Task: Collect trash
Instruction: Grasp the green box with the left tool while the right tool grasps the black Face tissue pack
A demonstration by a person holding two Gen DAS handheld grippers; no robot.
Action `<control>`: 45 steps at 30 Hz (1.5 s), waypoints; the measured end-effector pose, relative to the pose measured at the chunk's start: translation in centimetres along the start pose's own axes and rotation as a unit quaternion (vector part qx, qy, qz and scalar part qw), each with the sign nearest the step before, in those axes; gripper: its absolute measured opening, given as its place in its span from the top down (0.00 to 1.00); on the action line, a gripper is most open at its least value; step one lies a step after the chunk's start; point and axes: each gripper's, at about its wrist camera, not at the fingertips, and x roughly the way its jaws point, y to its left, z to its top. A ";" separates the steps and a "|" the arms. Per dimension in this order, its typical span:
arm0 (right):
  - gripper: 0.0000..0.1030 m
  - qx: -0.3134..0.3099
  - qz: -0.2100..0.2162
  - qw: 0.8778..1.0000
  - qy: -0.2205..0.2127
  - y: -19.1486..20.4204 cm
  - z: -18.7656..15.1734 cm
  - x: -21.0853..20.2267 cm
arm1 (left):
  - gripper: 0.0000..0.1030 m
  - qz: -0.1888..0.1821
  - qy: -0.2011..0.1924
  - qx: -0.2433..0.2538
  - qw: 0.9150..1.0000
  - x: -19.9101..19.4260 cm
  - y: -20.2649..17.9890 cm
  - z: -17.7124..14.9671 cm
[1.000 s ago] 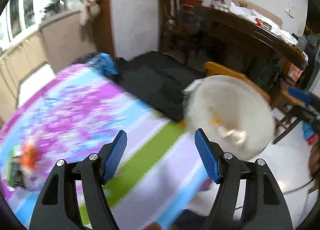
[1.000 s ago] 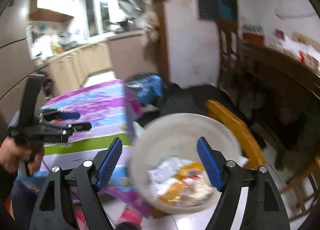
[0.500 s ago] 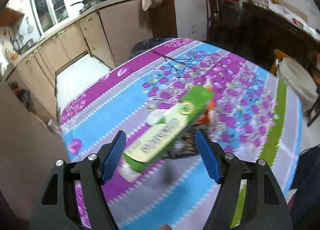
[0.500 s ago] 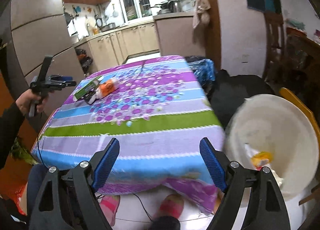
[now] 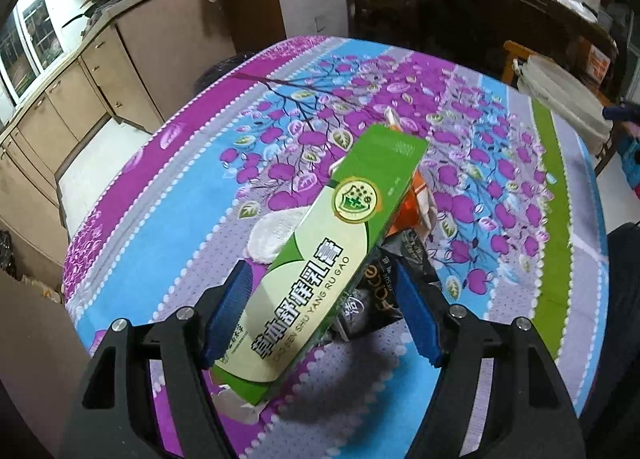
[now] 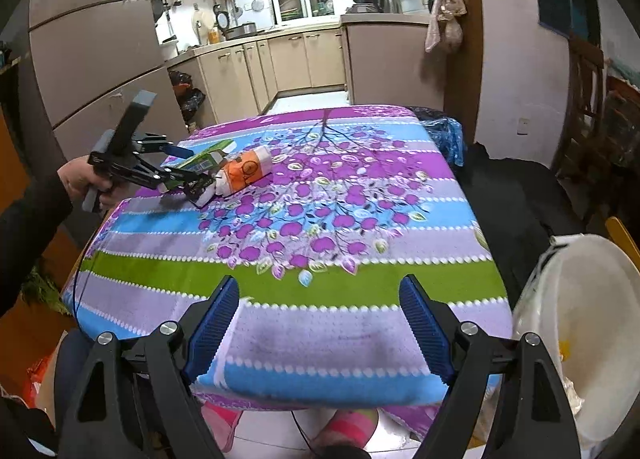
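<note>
A long green and white box (image 5: 340, 251) lies tilted on a small pile of trash on the flowered tablecloth (image 5: 200, 199). My left gripper (image 5: 322, 317) straddles the box's near end and its jaws are closing. The left pad is at the box's edge; the right pad stands clear of it. Under the box lie an orange carton (image 5: 412, 199), a black wrapper (image 5: 380, 295) and a white round pad (image 5: 276, 231). The right wrist view shows the same box (image 6: 200, 161) and orange carton (image 6: 244, 175) at the table's far left. My right gripper (image 6: 320, 327) hangs open over the near edge, holding nothing.
A white bin (image 6: 580, 339) lined with a bag and holding wrappers stands off the table's right corner, by a wooden chair (image 6: 620, 235). Dark bags (image 6: 512, 195) lie on the floor beyond it. Kitchen cabinets (image 6: 288, 59) line the back. The person's feet (image 6: 348, 423) show below the table.
My left gripper swung from the bin to the trash pile and moved in around the green box. My right gripper swung from over the bin to the table's near edge.
</note>
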 end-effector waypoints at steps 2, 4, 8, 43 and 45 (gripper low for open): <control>0.20 -0.010 0.005 1.000 0.001 0.6 0.5 0.5 | 0.45 0.008 -0.007 -0.002 1.000 0.1 0.0 -0.1; 0.20 -0.020 0.010 1.000 0.000 1.0 0.8 0.5 | 0.51 -0.007 -0.023 -0.019 1.000 -0.5 0.3 -0.3; 0.20 -0.039 0.024 0.999 0.001 1.8 1.8 1.5 | 0.63 0.001 -0.028 -0.050 0.998 -1.1 -0.5 -1.1; 0.42 -0.324 0.097 0.934 0.115 21.5 9.3 23.3 | 0.68 -0.018 -0.142 -0.377 0.915 -8.1 -0.6 -12.4; 0.56 -0.321 0.093 0.936 0.113 21.5 9.1 23.3 | 0.68 -0.017 -0.144 -0.382 0.913 -8.2 -0.7 -12.5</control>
